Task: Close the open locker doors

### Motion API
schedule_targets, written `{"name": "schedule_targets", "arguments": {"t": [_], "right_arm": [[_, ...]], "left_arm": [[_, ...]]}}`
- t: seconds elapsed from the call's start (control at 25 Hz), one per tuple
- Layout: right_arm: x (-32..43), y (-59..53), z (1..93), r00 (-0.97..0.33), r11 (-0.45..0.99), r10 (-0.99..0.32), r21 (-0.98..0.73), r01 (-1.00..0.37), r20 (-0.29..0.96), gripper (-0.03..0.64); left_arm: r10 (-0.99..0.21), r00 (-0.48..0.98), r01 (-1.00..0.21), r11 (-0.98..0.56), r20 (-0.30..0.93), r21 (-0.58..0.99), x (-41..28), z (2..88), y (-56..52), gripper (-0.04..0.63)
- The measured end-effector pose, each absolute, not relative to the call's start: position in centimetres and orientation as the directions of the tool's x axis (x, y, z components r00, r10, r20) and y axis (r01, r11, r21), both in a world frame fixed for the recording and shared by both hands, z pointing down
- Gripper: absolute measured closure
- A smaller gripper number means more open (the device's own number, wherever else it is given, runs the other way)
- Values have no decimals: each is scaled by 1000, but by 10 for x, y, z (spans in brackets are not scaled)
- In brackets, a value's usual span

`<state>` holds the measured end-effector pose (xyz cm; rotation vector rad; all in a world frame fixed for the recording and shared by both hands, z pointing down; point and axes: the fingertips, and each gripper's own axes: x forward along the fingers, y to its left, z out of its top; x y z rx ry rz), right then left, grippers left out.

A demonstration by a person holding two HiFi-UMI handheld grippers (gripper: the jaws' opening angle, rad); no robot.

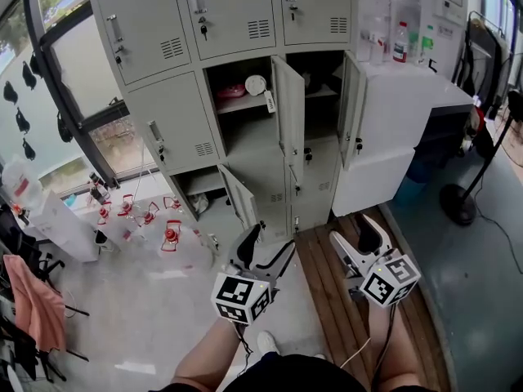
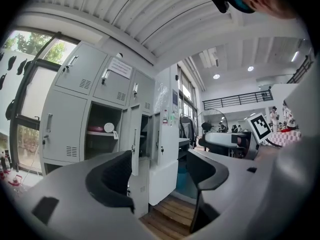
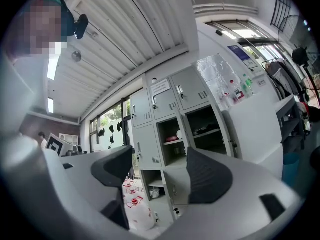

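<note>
A grey locker bank (image 1: 176, 117) stands ahead in the head view. Three of its doors hang open: a middle-row door (image 1: 288, 109), the door to its right (image 1: 351, 104), and a low door (image 1: 238, 196). A pink item and a white round object (image 1: 256, 84) lie on the shelf of the open middle compartment. My left gripper (image 1: 271, 239) and right gripper (image 1: 353, 230) are both open, empty, short of the lockers and pointing at them. In the left gripper view, the left gripper (image 2: 160, 176) frames the open middle door (image 2: 134, 151). Between the jaws of the right gripper (image 3: 160, 171) in its own view is the low door (image 3: 175, 189).
A white counter (image 1: 409, 96) with bottles adjoins the lockers on the right. Clear jugs with red caps (image 1: 170, 235) stand on the floor at left. A standing fan (image 1: 460, 204) is at far right. Wooden floor planks (image 1: 327, 300) run under my right gripper.
</note>
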<state>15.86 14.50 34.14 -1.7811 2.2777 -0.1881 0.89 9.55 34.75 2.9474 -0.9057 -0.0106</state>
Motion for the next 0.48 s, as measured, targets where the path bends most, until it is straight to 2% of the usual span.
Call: {"name": "schedule_targets", "arguments": {"t": [0.48], "right_arm": [[126, 74, 335, -166, 187, -980, -232, -955, -106, 278]], "left_arm": [[-494, 869, -492, -867, -5, 72, -14, 349, 17, 245]]}}
